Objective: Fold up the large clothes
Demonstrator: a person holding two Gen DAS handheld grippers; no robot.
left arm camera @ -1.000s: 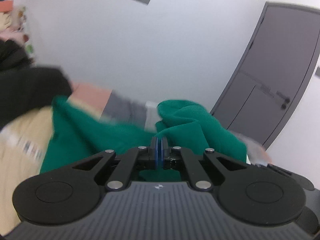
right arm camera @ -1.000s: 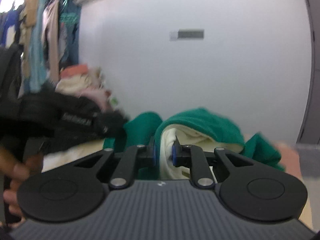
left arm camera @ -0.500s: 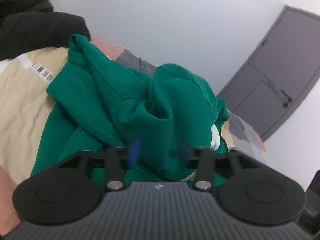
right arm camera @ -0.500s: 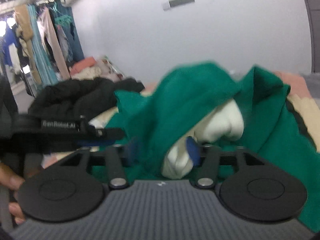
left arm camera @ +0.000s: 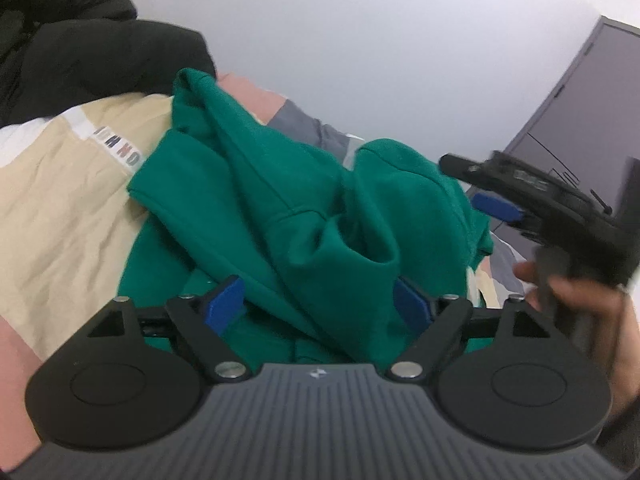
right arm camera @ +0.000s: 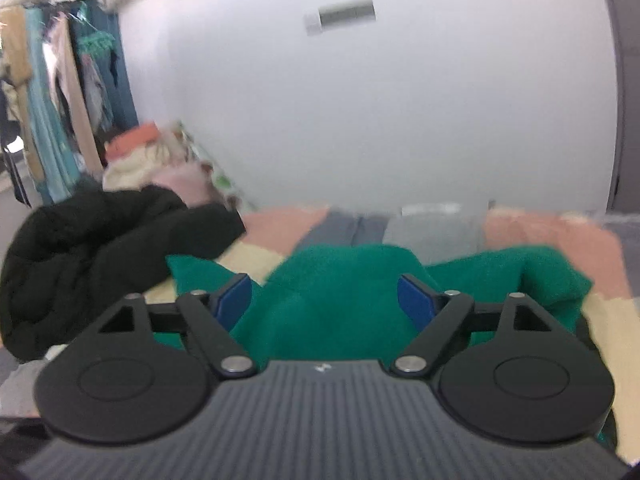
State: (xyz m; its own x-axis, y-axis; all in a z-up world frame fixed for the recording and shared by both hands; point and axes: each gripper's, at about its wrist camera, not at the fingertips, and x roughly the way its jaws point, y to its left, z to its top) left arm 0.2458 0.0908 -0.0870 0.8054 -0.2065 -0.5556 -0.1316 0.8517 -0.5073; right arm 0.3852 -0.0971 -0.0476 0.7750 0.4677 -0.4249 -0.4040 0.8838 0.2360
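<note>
A black coat (left arm camera: pixel 100 60) lies far left on the patchwork blanket (left arm camera: pixel 60 208). Beside it the green sweatshirt (left arm camera: pixel 304 216) sits rumpled in a heap. The left gripper (left arm camera: pixel 320 304) tilts down over it, jaws wide and opening; cloth bulges between the blue pads (left arm camera: pixel 224 304), not pinched. To the right, a hand (left arm camera: pixel 580 312) holds the right gripper (right arm camera: pixel 326 300) angled inward, jaws likewise opening above the sweatshirt, gripping nothing.
</note>
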